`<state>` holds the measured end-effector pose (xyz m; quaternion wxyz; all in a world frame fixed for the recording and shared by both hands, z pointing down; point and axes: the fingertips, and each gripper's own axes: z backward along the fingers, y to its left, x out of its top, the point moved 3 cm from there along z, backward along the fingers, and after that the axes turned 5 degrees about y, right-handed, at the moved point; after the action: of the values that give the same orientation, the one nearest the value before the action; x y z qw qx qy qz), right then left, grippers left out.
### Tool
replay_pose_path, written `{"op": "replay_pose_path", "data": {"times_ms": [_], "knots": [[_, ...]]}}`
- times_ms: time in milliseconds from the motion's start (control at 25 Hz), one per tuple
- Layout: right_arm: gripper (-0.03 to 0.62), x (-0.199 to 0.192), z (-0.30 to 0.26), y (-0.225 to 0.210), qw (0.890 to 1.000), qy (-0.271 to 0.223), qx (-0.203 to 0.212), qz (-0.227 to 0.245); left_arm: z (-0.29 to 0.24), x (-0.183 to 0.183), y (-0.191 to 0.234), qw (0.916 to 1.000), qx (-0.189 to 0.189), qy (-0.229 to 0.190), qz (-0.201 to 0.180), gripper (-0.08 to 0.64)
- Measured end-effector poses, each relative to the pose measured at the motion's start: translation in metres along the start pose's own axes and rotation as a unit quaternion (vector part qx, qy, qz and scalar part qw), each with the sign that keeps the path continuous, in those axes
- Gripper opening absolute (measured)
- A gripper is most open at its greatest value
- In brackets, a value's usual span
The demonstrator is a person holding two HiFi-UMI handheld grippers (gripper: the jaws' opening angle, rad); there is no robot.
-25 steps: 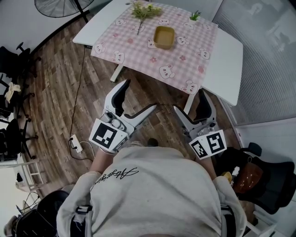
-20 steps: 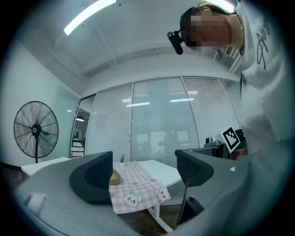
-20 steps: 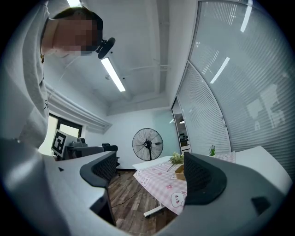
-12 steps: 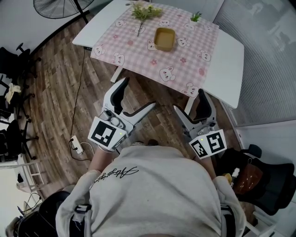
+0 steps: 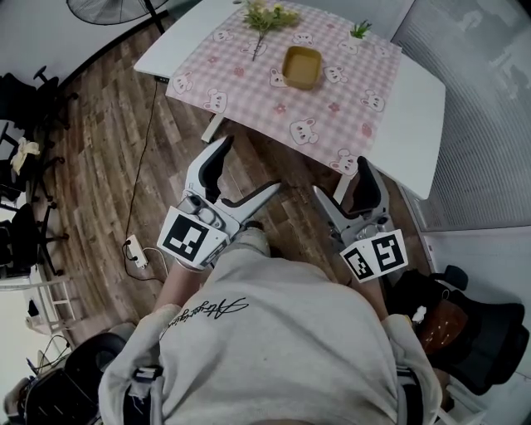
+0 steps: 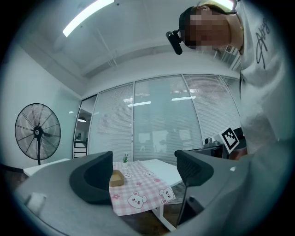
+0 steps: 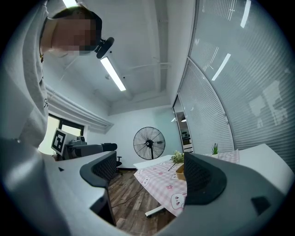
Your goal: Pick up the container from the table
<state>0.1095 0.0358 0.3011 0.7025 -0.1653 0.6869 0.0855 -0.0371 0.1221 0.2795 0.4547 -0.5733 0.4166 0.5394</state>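
Both empty with jaws apart, the left hand-held gripper (image 5: 250, 168) and right hand-held gripper (image 5: 343, 179) hang above the floor (image 5: 108, 166). The container (image 5: 301, 66) sits on the worktop (image 5: 415, 108), well apart.

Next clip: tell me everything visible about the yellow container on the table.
The container is a small mustard-yellow tray, squarish with rounded corners, open on top, and it looks empty from the head view. Its material cannot be told. It sits upright on the pink checked cloth toward the table's far side, touching only that cloth. A flower sprig lies apart from it.
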Motion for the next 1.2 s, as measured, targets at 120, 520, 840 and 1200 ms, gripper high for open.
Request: {"op": "replay_pose_path", "data": {"times_ms": [120, 520, 840, 1200], "knots": [[0.44, -0.001, -0.004, 0.0, 1.0, 0.004, 0.005, -0.001, 0.0, -0.001, 0.004, 1.0, 0.004, 0.003, 0.002, 0.419], [0.44, -0.005, -0.028, -0.02, 1.0, 0.007, -0.006, 0.003, -0.024, -0.01, 0.027, 1.0, -0.009, 0.002, 0.002, 0.419], [0.44, -0.004, -0.059, -0.04, 1.0, 0.003, -0.013, 0.006, -0.05, -0.012, 0.056, 0.9998, -0.018, -0.004, -0.003, 0.419], [0.44, -0.006, -0.092, -0.068, 1.0, 0.008, -0.023, 0.009, -0.082, -0.021, 0.088, 0.9997, -0.024, 0.0, 0.0, 0.419]]}}
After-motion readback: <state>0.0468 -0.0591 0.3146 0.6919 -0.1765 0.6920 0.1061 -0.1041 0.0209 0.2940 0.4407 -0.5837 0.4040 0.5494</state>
